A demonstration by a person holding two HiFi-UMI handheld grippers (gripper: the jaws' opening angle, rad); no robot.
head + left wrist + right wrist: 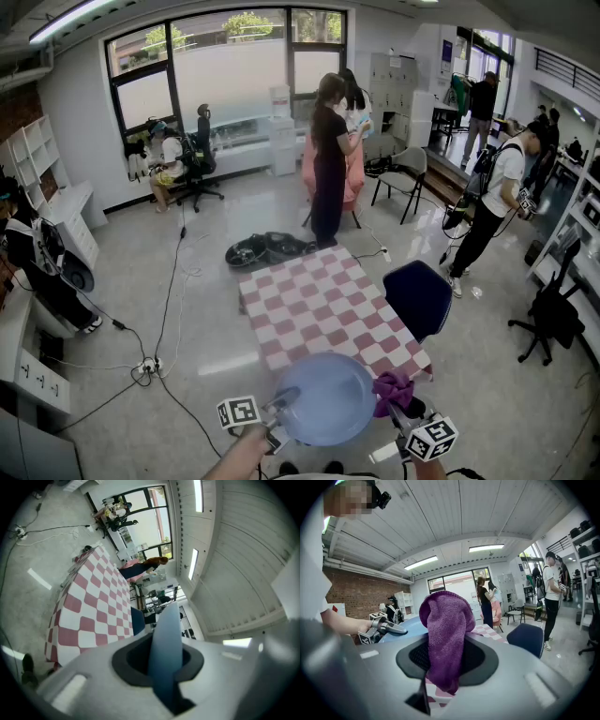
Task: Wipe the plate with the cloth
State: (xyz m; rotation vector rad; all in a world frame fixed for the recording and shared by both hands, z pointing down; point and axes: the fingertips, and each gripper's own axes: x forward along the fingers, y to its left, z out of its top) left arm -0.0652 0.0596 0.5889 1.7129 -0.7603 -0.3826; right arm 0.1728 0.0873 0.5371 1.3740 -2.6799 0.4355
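Purple cloth (443,639) sat pinched in the fingers of the right gripper (403,411); left gripper (278,411) clamped the blue plate (328,398) by the desk (319,300).

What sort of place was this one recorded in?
Probably an open office or lab workspace rather than a home: a swivel chair, white shelves along the wall, and a power strip lying on the bare floor, with its leads trailing.
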